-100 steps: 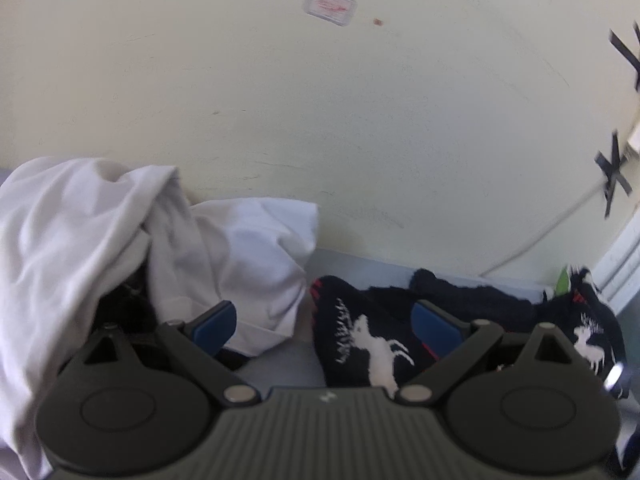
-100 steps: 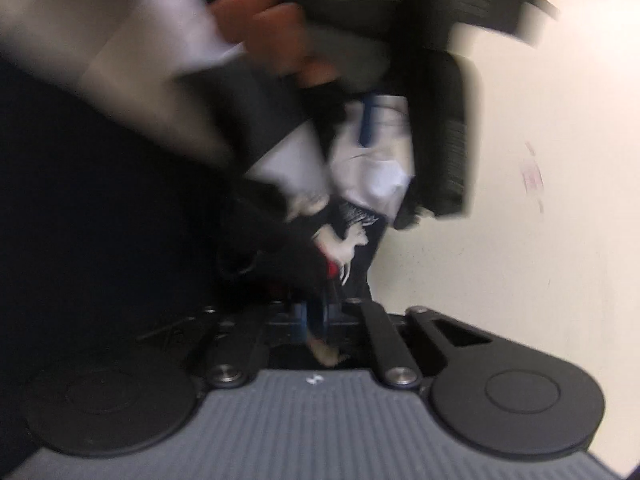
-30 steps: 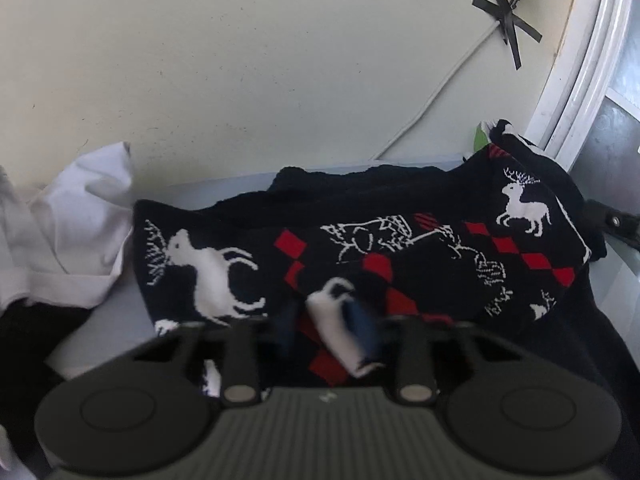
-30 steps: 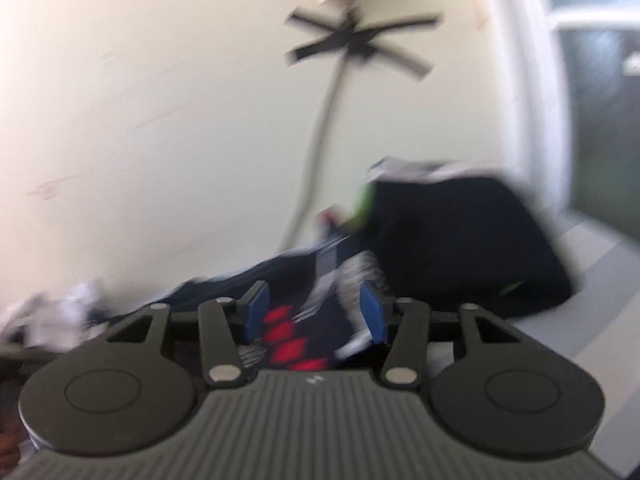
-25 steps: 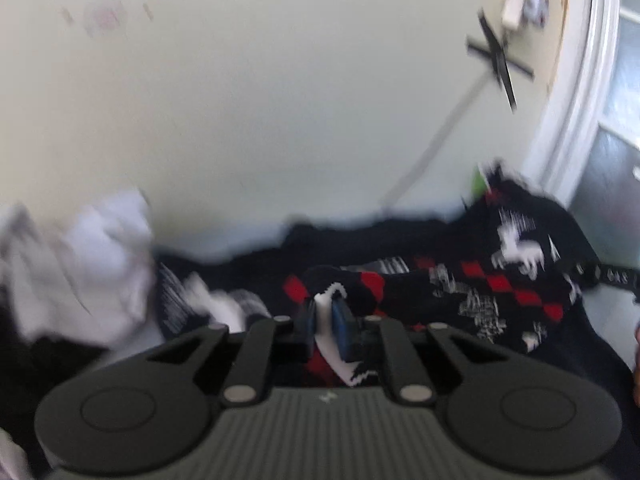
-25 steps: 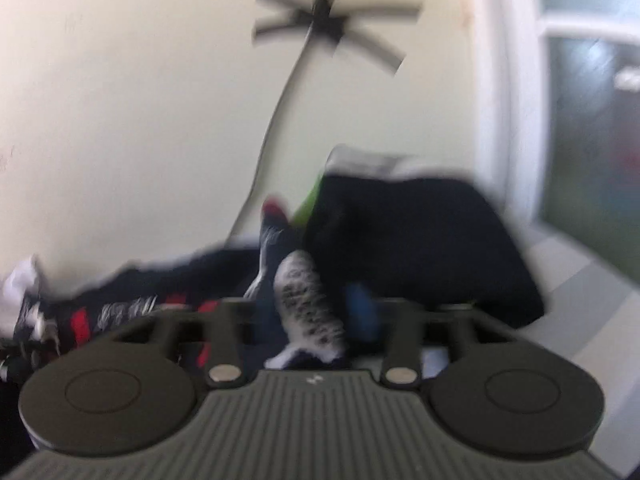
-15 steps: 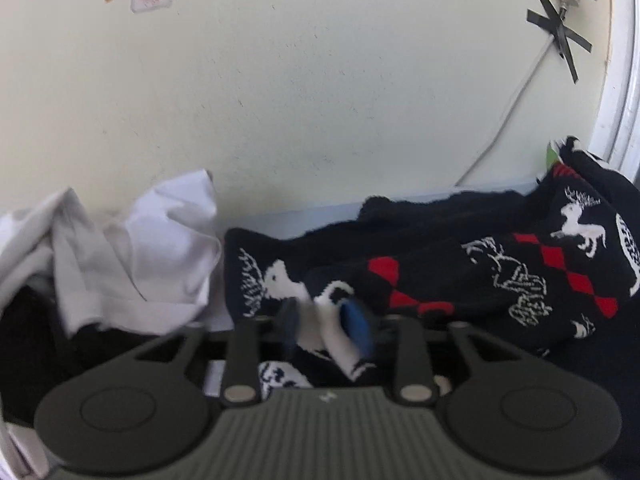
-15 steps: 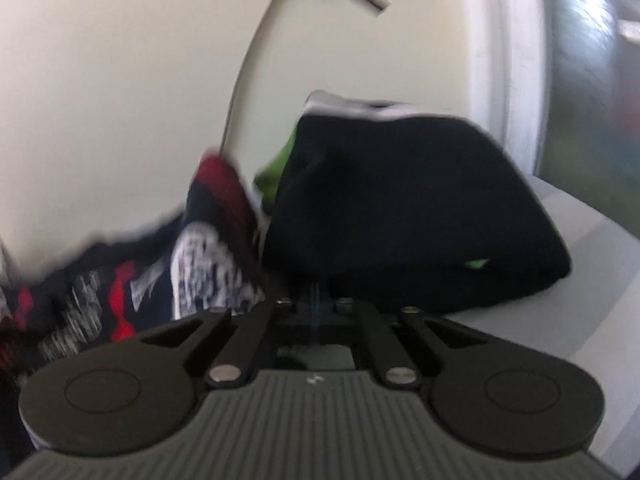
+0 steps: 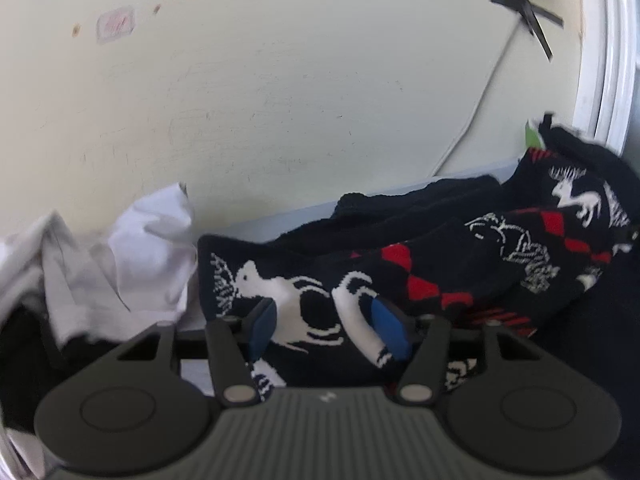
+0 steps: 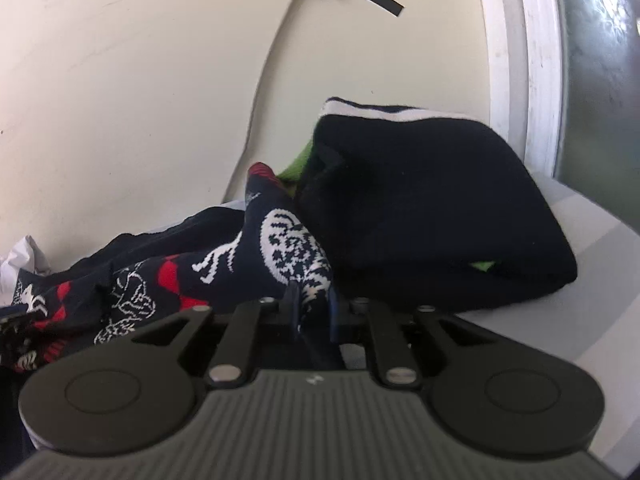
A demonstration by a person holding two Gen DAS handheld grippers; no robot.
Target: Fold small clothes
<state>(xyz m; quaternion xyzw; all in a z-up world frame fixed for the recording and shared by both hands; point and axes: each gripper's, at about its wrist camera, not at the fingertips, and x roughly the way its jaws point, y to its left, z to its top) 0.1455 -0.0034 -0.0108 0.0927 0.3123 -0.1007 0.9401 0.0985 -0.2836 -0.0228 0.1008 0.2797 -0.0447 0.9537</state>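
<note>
Against pale wall [image 9: 280,100], reindeer sock [image 9: 420,280] stretches left-to-right, lengthwise.

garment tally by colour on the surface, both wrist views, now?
Reindeer-pattern black/red/white knit: 1, stretched between the left gripper and right gripper
White garments: 1 crumpled heap; number of pieces unclear
Folded black piece with green and white showing at its edges: 1 stack
Plain black cloth behind the knit: 1
Total: 4 groups

Right hand-held gripper [image 10: 311,307] pinching reindeer sock [image 10: 280,256], folded black garment [image 10: 424,208] beside
</note>
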